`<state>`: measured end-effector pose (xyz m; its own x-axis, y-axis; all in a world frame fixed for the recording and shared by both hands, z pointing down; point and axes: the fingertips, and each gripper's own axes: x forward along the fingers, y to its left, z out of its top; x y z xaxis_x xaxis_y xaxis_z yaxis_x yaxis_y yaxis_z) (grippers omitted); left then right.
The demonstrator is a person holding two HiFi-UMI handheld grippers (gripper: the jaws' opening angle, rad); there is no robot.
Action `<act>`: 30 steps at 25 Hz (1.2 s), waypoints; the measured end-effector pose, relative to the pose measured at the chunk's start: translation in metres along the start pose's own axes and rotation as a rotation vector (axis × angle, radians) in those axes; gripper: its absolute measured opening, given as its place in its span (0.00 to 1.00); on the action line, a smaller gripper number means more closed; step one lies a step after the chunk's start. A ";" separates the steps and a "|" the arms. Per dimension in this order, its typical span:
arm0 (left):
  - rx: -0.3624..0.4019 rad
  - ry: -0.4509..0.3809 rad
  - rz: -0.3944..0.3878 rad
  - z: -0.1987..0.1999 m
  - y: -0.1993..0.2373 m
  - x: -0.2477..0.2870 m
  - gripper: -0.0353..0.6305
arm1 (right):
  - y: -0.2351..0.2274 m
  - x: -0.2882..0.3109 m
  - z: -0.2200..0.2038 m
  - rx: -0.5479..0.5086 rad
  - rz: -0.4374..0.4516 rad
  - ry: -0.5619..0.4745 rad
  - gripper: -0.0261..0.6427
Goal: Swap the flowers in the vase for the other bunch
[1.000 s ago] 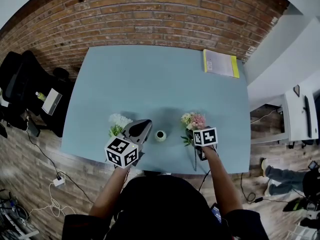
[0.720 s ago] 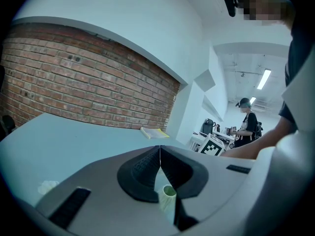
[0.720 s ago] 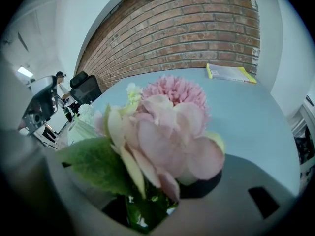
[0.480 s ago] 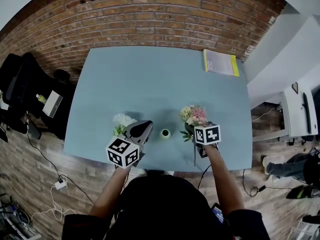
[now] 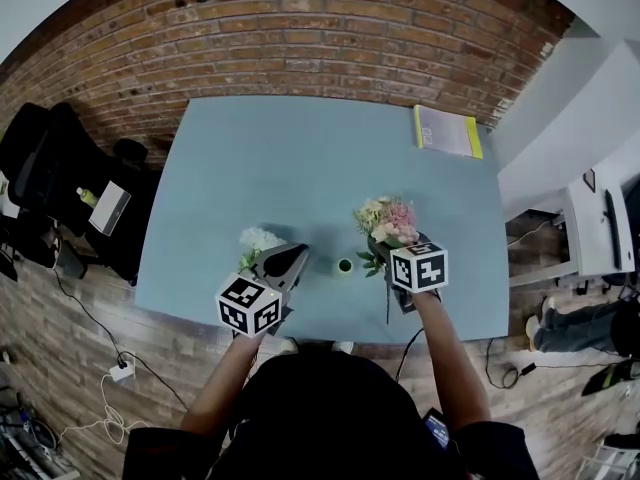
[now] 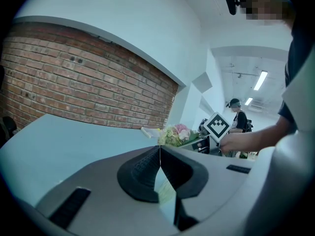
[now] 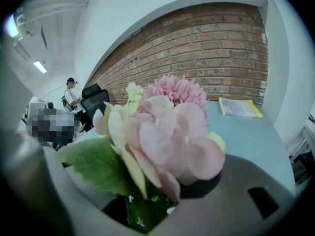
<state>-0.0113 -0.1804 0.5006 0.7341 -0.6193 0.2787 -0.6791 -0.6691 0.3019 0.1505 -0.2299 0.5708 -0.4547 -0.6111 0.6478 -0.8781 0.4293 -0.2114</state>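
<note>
A small green vase [image 5: 345,266] stands near the front edge of the blue table [image 5: 300,158], with no flowers in it. My right gripper [image 5: 386,251] is to its right, shut on the stems of a pink and cream bunch [image 5: 387,221], which it holds above the table. In the right gripper view the pink and cream bunch [image 7: 172,127] fills the picture and its stems sit between my right gripper's [image 7: 147,208] jaws. A white bunch [image 5: 260,240] lies on the table left of the vase. My left gripper [image 5: 290,260] hovers beside it, shut and with nothing held [image 6: 160,154].
A yellow-edged book [image 5: 447,131] lies at the table's far right corner. A brick wall [image 5: 300,28] runs behind the table. Black chairs [image 5: 40,158] stand to the left, and a white desk [image 5: 600,228] to the right. Another person [image 6: 238,119] stands far off.
My right gripper has risen with the pink bunch, which now sits higher above the table. My left gripper has shifted a little beside the white bunch and stays shut.
</note>
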 end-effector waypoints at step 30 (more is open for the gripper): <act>-0.006 -0.022 0.014 -0.003 0.019 -0.053 0.07 | 0.103 -0.077 0.180 -0.185 -0.038 -0.568 0.45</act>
<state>-0.0629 -0.1595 0.4946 0.7242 -0.6374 0.2632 -0.6893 -0.6580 0.3031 0.0682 -0.2586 0.3676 -0.4766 -0.8664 0.1491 -0.8780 0.4776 -0.0313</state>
